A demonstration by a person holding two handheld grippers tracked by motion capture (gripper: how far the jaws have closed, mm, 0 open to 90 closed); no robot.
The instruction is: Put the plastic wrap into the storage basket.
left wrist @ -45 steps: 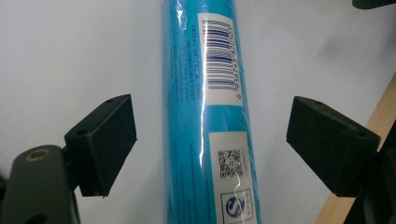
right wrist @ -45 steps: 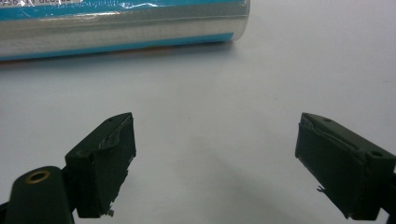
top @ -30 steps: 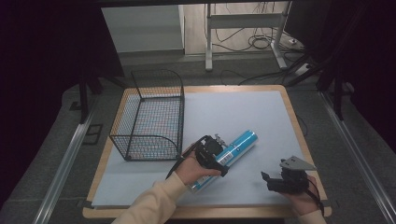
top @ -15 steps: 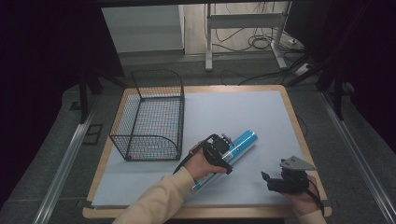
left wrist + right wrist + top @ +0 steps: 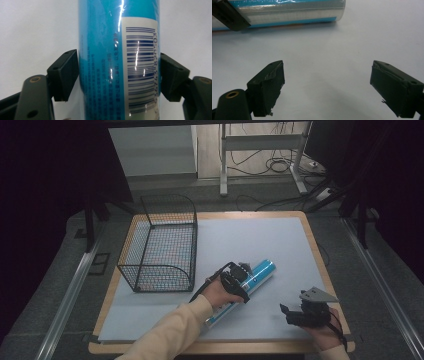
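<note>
Left gripper (image 5: 243,274) is clamped on the blue tube (image 5: 245,287). In the left gripper view both pads sit flush against the tube's (image 5: 120,60) sides, one on the plain blue face, one at the edge of the white barcode label (image 5: 141,67). Jaws have just been closing, with the tube between them; contact on both sides now.

The tube lies flat on the grey mat (image 5: 240,240) that covers the worktop (image 5: 320,250), running diagonally: far end points up-right toward the mat's middle, near end sits by the person's left sleeve (image 5: 170,332). Grip point looks roughly mid-length, nearer the far end. The tube is wrapped in glossy film, with glare streaks across the label.

Right gripper (image 5: 292,315) is released: jaws spread wide, nothing between them, just bare mat in the right gripper view. It rests low at the near right of the mat, well apart from the tube, grey three-cornered plate (image 5: 317,295) on top. In the right gripper view the tube's (image 5: 294,11) silver end shows across the top, with one of the left gripper's jaws at the top left corner.

Wire basket (image 5: 160,242) stands upright on the left side of the mat, near the tube but not touching it. Can't tell whether anything's in it beyond mesh.
</note>
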